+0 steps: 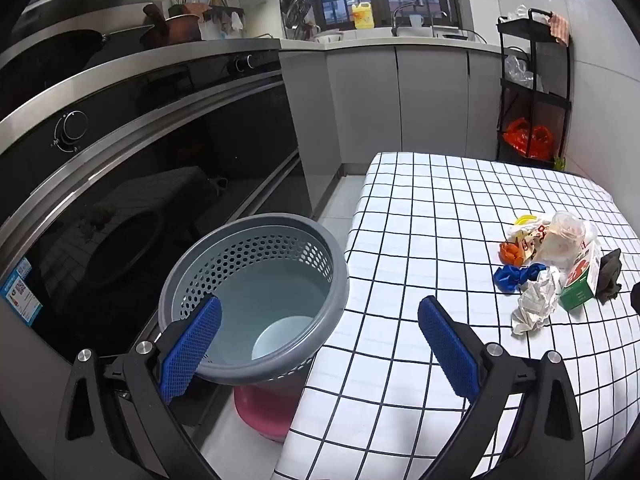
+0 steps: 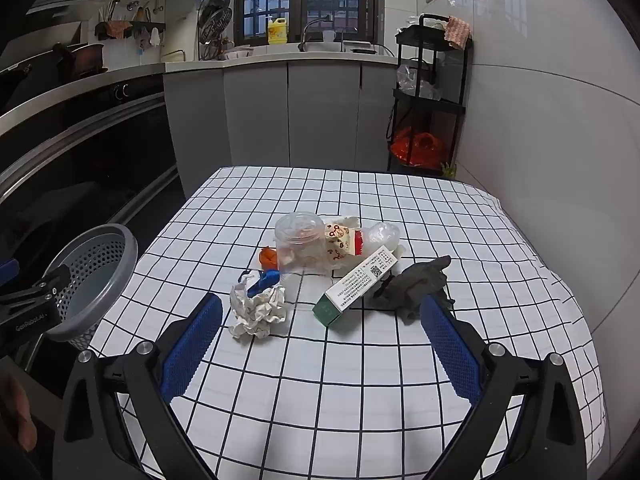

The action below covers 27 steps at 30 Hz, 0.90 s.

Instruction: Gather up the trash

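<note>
1. While both tools hang over the near edge of the checked surface (image 2: 320,380), left tool (image 1: 320,332) is wide open w/ nothing btwn its blue pads, tilted down over the gap btwn surface and bin.
2. Right tool (image 2: 322,328) also wide open, empty, aimed at the trash pile; left tool (image 2: 36,300) shows at the left edge of the right wrist view.
3. Just ahead of the right tool: crumpled paper (image 2: 258,312), green-white carton (image 2: 354,288) lying on its side, dark glove (image 2: 416,284) near the right pad.
4. Behind those: clear plastic cup (image 2: 298,246), printed wrapper (image 2: 340,240), blue scrap (image 2: 264,280), orange scrap (image 2: 267,257). All touching or just beside each other, mid-surface.
5. Grey perforated bin (image 1: 256,292) stands on the floor at the surface's left side, on a pink base (image 1: 260,412); white round item in the bottom.
6. Oven front (image 1: 120,200) left of the bin.
</note>
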Tool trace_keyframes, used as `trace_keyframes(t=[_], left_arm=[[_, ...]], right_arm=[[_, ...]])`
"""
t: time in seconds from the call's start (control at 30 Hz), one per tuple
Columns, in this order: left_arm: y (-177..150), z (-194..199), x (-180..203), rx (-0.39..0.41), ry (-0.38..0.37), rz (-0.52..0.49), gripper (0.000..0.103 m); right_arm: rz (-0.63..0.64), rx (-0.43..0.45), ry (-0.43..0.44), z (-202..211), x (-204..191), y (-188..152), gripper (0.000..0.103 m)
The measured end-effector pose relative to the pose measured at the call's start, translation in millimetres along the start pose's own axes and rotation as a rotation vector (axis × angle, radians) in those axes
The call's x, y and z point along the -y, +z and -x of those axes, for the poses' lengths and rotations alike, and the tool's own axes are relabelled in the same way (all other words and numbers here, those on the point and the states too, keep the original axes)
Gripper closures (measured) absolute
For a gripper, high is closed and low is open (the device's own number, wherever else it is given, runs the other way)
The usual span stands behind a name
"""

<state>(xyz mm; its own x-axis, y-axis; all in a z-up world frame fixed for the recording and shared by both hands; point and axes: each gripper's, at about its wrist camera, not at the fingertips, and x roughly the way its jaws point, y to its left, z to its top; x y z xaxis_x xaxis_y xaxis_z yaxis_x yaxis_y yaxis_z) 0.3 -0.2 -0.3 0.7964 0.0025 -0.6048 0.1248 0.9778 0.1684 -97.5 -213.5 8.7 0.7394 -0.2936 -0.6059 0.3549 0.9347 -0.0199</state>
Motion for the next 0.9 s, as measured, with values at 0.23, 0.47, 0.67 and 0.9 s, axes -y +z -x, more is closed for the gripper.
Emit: trace_keyframes(t=[0.23,0.47,0.67,0.9], left_arm=[[-0.2,-1.4,1.0,0.001,-0.001,0.002,0.006],[-0.4,-0.3,-0.3,0.004,-0.001,0.003,0.006],[-0.3,-0.7,-0.5,0.004,0.000,0.005,0.006],[1.8,2.1,2.1,0.006,-0.001,0.007,0.006]], right_arm=[[0.003,-0.001,0.001,0.5,-0.8,0.6,0.008],[-0.001,0.004,0.003,2.2,0.6,0.2,0.008],[-0.001,0.003,0.003,1.1,0.1,2.1,0.008],[-0.003,0.003,0.004,1.4,-0.3,1.9,0.008]])
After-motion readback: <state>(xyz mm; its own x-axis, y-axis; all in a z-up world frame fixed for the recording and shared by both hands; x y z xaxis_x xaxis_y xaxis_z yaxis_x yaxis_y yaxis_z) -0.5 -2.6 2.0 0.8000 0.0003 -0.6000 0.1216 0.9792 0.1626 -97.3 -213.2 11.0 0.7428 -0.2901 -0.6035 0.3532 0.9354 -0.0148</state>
